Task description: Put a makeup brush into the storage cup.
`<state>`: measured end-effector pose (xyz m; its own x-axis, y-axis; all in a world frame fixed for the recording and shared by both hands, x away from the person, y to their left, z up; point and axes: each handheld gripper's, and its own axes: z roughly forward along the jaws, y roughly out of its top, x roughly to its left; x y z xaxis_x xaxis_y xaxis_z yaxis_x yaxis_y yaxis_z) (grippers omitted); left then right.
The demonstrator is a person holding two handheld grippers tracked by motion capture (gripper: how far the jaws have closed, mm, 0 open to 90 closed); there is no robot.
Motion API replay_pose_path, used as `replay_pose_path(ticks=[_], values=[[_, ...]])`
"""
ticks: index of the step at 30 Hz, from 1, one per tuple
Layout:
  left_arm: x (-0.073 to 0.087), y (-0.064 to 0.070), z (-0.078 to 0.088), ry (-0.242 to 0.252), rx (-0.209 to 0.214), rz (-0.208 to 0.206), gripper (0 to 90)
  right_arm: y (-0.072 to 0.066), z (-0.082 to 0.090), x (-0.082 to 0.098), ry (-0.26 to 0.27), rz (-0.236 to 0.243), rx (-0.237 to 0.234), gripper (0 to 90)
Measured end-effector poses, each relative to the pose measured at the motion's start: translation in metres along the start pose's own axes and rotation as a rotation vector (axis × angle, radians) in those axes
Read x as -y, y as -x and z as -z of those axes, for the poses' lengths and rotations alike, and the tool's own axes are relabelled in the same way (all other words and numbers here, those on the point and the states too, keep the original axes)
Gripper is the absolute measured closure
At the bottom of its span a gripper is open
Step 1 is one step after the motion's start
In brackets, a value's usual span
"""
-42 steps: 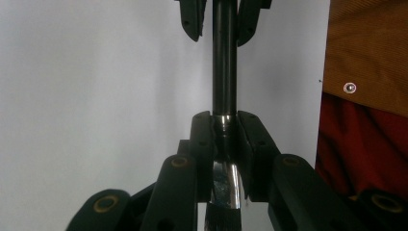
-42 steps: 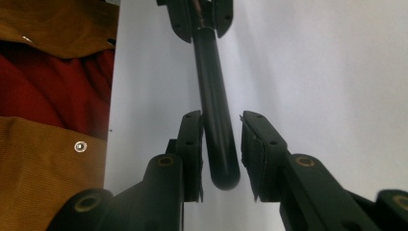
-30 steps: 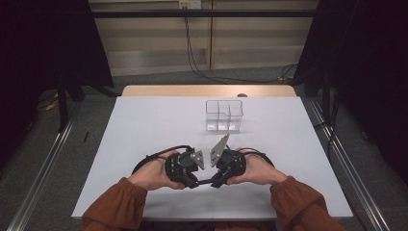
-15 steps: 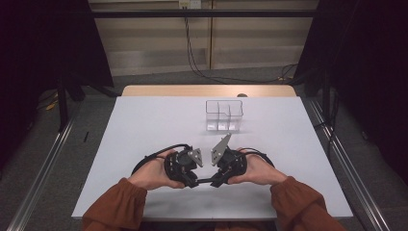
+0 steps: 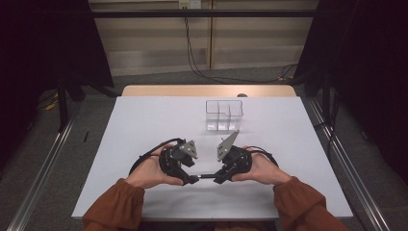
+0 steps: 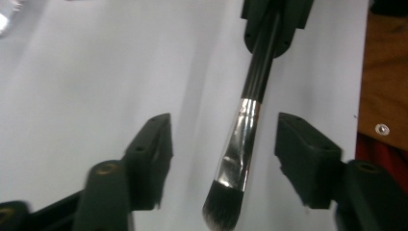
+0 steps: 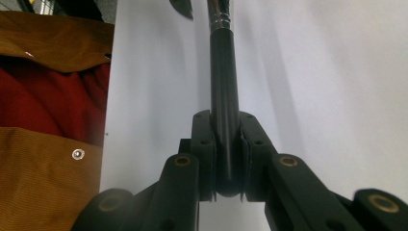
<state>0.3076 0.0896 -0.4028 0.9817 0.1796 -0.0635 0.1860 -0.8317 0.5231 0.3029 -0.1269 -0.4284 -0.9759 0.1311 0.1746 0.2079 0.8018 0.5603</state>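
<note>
A black-handled makeup brush point(image 6: 250, 130) with a silver ferrule hangs level just above the white surface point(image 5: 144, 125), near its front edge. The right claw point(image 7: 226, 139) is clamped on its handle end; the left claw point(image 6: 223, 154) stands wide around the ferrule, touching nothing. A clear divided organiser point(image 5: 224, 115) sits farther back. No lettering is legible.

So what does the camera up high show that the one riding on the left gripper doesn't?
High view alone: the clear compartment box, both hands with their sleeves, and the whole white table. Left gripper view alone: the makeup brush up close, silver ferrule and dark bristles lying between the left gripper and its open jaws. Both share the brush's dark handle held in the right gripper and the white tabletop.
</note>
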Motion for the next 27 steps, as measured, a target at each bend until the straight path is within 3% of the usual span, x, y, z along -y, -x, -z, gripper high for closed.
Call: replay_pose_path(ticks=[2, 12, 15, 18, 27], values=[[0.002, -0.002, 0.002, 0.017, -0.028, 0.031, 28.7, 0.0, 0.001, 0.001, 0.0, -0.007, 0.003, 79.8], [0.02, -0.007, 0.021, 0.141, -0.087, 0.111, 11.0, 0.0, 0.012, 0.007, 0.018, -0.048, 0.025, 79.8], [0.028, -0.006, 0.024, 0.16, -0.109, 0.136, 9.4, 0.0, 0.016, 0.01, 0.031, -0.062, 0.039, 79.8], [0.037, -0.007, 0.026, 0.186, -0.092, 0.137, 5.5, 0.0, 0.02, 0.015, 0.053, -0.081, 0.062, 79.8], [0.047, -0.004, 0.031, 0.257, -0.155, 0.157, 4.8, 0.002, 0.028, 0.035, 0.105, -0.155, 0.097, 79.8]])
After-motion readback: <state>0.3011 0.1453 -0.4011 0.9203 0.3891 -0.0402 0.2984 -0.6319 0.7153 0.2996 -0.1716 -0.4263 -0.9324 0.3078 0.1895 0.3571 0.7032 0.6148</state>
